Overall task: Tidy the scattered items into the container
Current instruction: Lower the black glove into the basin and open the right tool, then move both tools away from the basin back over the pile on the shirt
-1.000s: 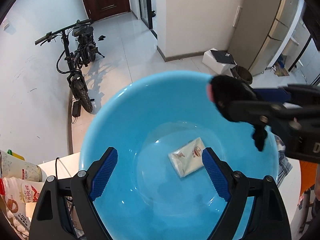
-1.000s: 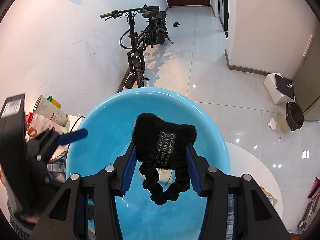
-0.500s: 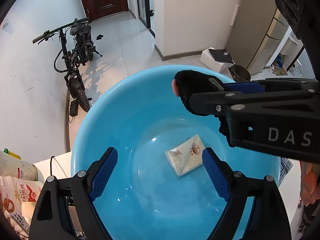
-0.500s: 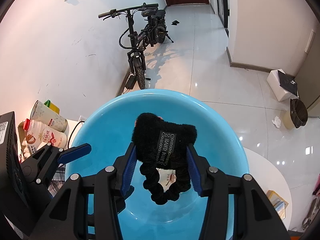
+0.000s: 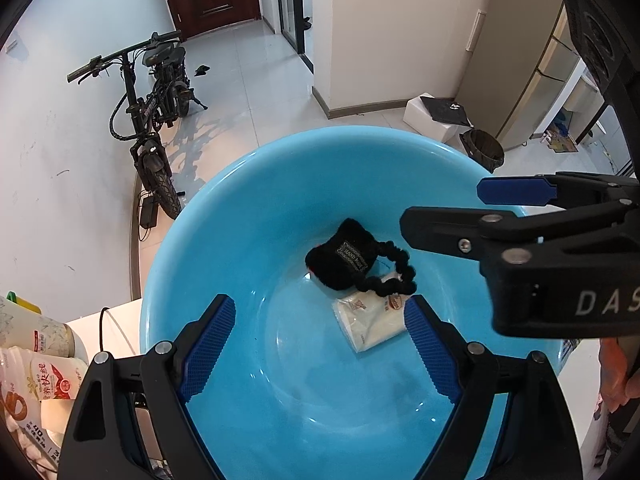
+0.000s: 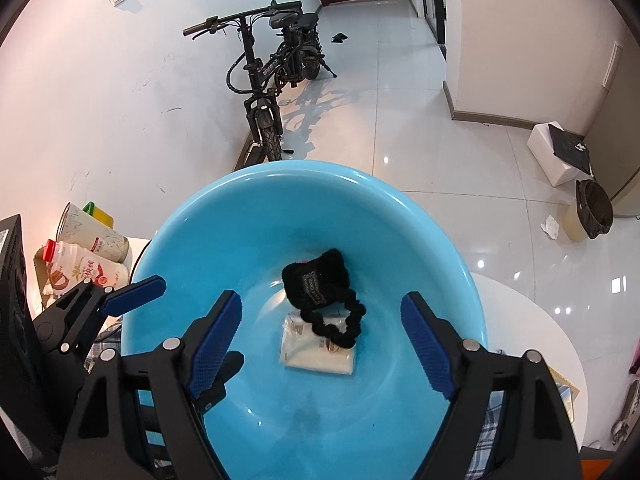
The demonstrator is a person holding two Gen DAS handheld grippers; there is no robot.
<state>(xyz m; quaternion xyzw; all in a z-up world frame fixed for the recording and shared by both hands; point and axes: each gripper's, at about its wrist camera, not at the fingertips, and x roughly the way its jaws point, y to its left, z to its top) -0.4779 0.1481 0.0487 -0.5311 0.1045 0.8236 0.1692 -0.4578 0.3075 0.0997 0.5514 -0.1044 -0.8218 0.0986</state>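
A big blue basin (image 5: 224, 240) (image 6: 420, 236) fills both views. Inside it lies a black fuzzy hair tie (image 5: 348, 260) (image 6: 320, 280), partly on top of a white tissue packet (image 5: 372, 322) (image 6: 318, 354). My left gripper (image 5: 320, 344) is open and empty above the basin's near side. My right gripper (image 6: 320, 340) is open and empty above the basin; it also shows in the left wrist view (image 5: 520, 216) at the right. The left gripper shows in the right wrist view (image 6: 132, 292) at the left.
Drink bottles and a paper cup (image 6: 92, 256) (image 5: 32, 352) stand on the white table left of the basin. A checked cloth (image 6: 100, 348) lies under the basin. A black bicycle (image 6: 272, 76), a white box (image 6: 560, 152) and a bin (image 6: 592, 208) are on the floor beyond.
My right gripper opened and the black hair tie dropped into the basin onto the tissue packet. The left gripper stayed open over the basin.
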